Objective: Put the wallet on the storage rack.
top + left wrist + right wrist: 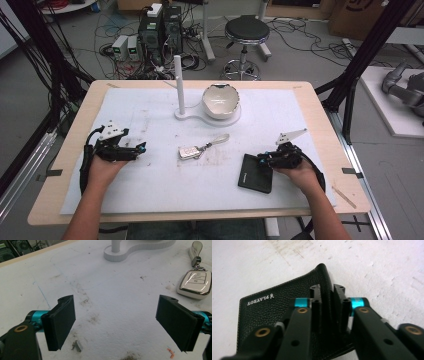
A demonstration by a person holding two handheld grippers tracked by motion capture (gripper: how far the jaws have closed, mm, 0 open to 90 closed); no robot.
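My right claw [327, 298] is pinched tight on the raised edge of the black wallet [255, 172], which lies on the desk [320, 120] at the near right. My left claw [116, 320] gapes wide, empty — the car key [194, 283] just beyond. Next, I'd judge, a clean lift.

Both forearms are bare, with no sleeves, and each hand holds a black gripper: the left gripper [142, 146] and the right gripper [262, 159]. Each carries a grey three-cornered plate on top, teal rings behind its flat black rectangular pads [61, 322], and a black cable looping back along the forearm. The linkage arms show brass-coloured pivot bushings and small screw holes.
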